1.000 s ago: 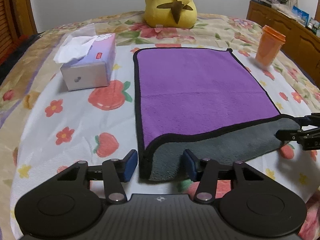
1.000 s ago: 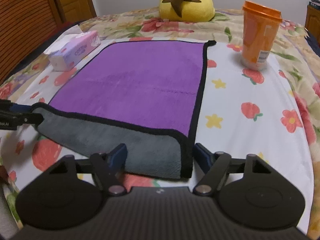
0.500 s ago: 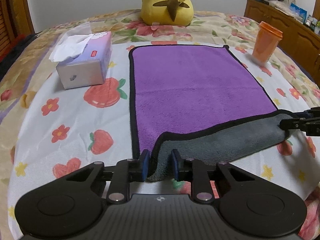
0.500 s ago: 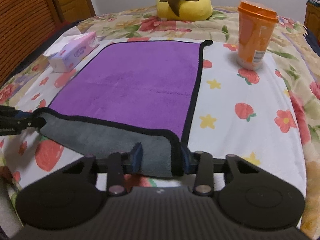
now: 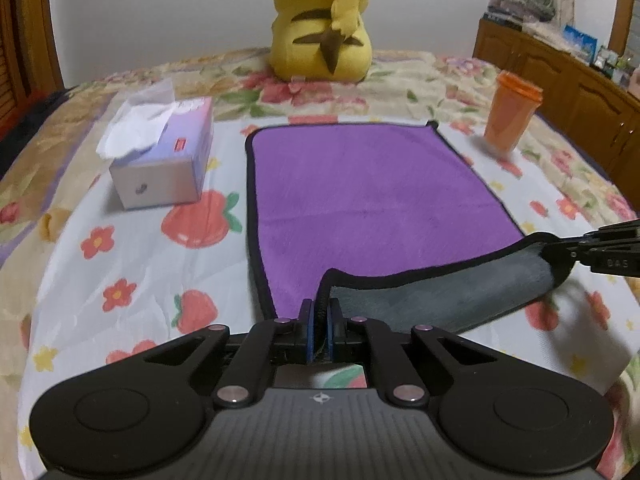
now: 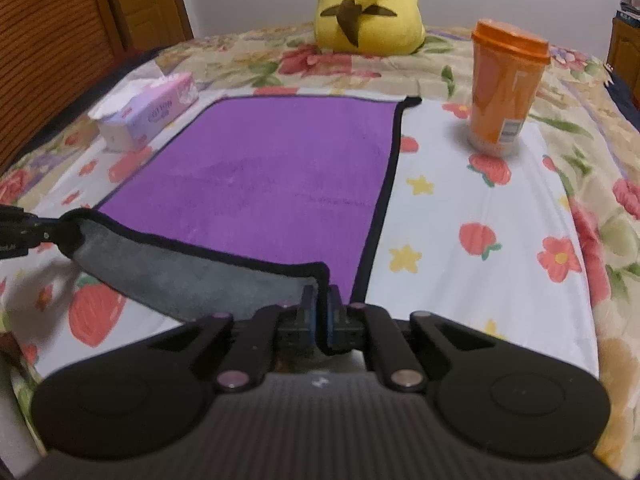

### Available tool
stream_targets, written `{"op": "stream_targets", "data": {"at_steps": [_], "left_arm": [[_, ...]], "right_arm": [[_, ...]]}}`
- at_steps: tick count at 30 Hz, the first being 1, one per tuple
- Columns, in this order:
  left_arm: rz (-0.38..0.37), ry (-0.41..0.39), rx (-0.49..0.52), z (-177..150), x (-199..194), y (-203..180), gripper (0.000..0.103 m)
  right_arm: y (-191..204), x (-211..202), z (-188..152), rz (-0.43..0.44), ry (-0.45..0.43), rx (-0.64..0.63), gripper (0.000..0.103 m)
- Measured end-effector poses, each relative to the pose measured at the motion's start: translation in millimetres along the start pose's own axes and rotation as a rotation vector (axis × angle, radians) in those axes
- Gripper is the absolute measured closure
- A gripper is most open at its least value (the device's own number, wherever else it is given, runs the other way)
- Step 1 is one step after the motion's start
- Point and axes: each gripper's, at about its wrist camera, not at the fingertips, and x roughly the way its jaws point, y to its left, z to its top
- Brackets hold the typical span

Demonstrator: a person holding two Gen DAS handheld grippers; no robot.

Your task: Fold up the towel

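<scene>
A purple towel (image 5: 360, 188) with black trim and a grey underside lies flat on the bed; it also shows in the right wrist view (image 6: 272, 168). Its near edge is lifted, with the grey side (image 5: 440, 296) showing. My left gripper (image 5: 320, 320) is shut on the near left corner. My right gripper (image 6: 320, 312) is shut on the near right corner. Each gripper shows at the edge of the other's view, the right gripper (image 5: 600, 248) and the left gripper (image 6: 20, 232), pinching the raised edge.
A tissue box (image 5: 160, 160) stands left of the towel, also in the right wrist view (image 6: 144, 116). An orange lidded cup (image 6: 504, 88) stands to the right. A yellow plush toy (image 5: 324, 28) sits at the back. A wooden cabinet (image 5: 560, 76) is far right.
Both grippers closed from open onto the towel's near corners and raised the near edge off the bed; the grey underside now hangs between them.
</scene>
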Motion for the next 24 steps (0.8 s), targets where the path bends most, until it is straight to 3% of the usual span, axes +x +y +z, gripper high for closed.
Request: {"op": "stream_targets", "data": {"at_steps": [11,24], "left_arm": [[-0.023,-0.116,-0.004,17,-21,-7,0.094],[-0.031,-0.193,0.005,37,-27,-10,0.094]], "right_arm": [[-6,-16,12,0.013,-0.121,0.012,0.098],[-6,-27,28,0.027,-0.218,-0.028,0.098]]}}
